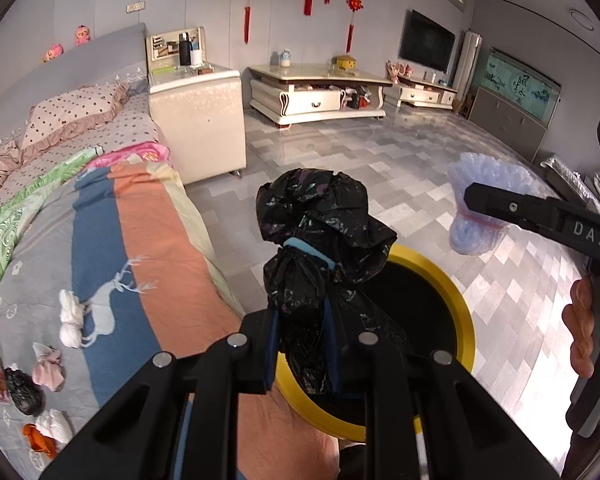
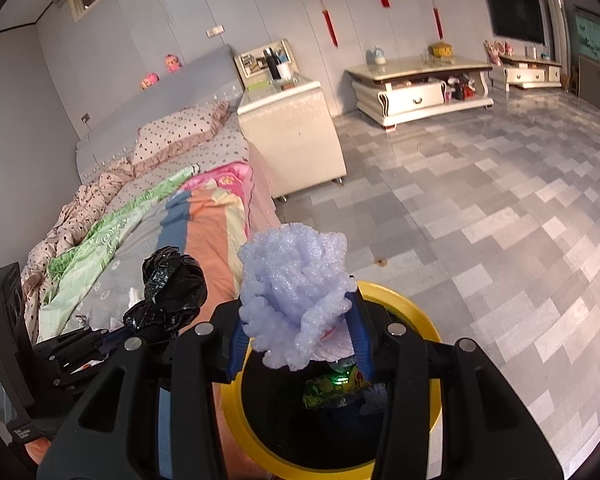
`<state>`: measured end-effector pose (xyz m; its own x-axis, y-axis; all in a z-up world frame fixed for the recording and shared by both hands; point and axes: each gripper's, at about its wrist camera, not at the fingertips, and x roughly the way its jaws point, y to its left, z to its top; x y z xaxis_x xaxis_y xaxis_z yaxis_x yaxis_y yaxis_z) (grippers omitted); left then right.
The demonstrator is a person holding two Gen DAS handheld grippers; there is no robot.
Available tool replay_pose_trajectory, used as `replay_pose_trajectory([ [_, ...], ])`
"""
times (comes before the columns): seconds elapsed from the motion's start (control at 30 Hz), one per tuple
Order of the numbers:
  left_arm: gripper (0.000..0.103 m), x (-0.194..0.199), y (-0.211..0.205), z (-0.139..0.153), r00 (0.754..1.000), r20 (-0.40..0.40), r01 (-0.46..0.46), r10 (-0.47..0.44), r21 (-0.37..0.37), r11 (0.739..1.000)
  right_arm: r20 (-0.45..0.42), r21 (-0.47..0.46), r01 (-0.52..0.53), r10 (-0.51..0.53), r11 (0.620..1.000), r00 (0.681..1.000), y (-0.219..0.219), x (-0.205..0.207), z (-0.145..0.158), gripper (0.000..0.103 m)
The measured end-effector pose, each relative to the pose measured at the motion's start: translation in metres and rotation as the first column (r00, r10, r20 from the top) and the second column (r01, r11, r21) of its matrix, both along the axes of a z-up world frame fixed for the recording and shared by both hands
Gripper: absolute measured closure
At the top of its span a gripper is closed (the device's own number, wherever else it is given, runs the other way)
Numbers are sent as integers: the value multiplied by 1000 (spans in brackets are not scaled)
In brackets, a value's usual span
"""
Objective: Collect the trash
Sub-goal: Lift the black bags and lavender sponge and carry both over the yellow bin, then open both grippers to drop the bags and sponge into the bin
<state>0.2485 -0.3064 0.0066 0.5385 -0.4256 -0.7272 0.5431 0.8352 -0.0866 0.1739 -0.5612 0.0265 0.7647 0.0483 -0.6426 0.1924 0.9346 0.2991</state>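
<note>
My left gripper (image 1: 302,344) is shut on a crumpled black plastic bag (image 1: 320,240), held over the yellow-rimmed bin (image 1: 458,300) beside the bed. The same bag (image 2: 172,284) and the left gripper (image 2: 112,336) show at the left of the right wrist view. My right gripper (image 2: 300,344) is shut on a wad of pale blue foam wrap (image 2: 296,280) above the bin (image 2: 416,312), which holds green wrappers (image 2: 332,384). In the left wrist view the foam (image 1: 484,204) and the right gripper (image 1: 500,204) hang at the right, with a hand (image 1: 580,320) below.
The bed (image 1: 140,240) carries more trash at its near left: white tissue wads (image 1: 70,316), a pink scrap (image 1: 48,368), a dark wrapper (image 1: 22,392) and an orange piece (image 1: 40,440). A white nightstand (image 1: 198,120) stands beyond the bed. Tiled floor (image 1: 380,160) stretches to the TV cabinets (image 1: 316,92).
</note>
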Motion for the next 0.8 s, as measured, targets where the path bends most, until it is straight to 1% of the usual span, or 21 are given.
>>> replay_pose_trajectory([
  [0.2,85,6,-16,-38,997,-71,25,-24,4,1000,-76,22,19,-18,1000,997,-7,17,-44,62],
  [0.27,85,6,-21,-47,996,-81,29,-28,13,1000,-97,30,25,-22,999,995,-9,22,-55,62],
  [0.33,85,7,-24,-55,995,-97,35,-33,14,999,-113,34,29,-25,999,993,-11,26,-66,62],
  [0.47,82,5,-27,-60,994,-102,44,-42,15,999,-120,44,30,-24,999,992,-12,29,-76,59],
  [0.53,73,3,-28,-58,994,-97,46,-44,17,999,-116,44,34,-29,998,993,-11,29,-75,57],
  [0.6,66,1,-27,-55,995,-95,39,-38,11,999,-113,41,41,-36,998,993,-12,29,-76,56],
  [0.67,62,2,-25,-53,995,-93,36,-35,7,999,-113,35,49,-45,998,993,-10,28,-74,54],
  [0.7,57,0,-24,-53,995,-92,35,-35,6,999,-115,35,54,-50,998,992,-9,26,-74,52],
  [0.73,51,0,-23,-52,996,-87,33,-33,7,999,-116,36,60,-55,998,992,-9,25,-72,48],
  [0.77,49,0,-22,-52,996,-80,29,-28,10,1000,-115,39,64,-60,997,992,-9,23,-70,46],
  [0.8,48,-1,-21,-52,997,-77,27,-26,12,1000,-116,42,67,-62,997,991,-9,22,-72,45],
])
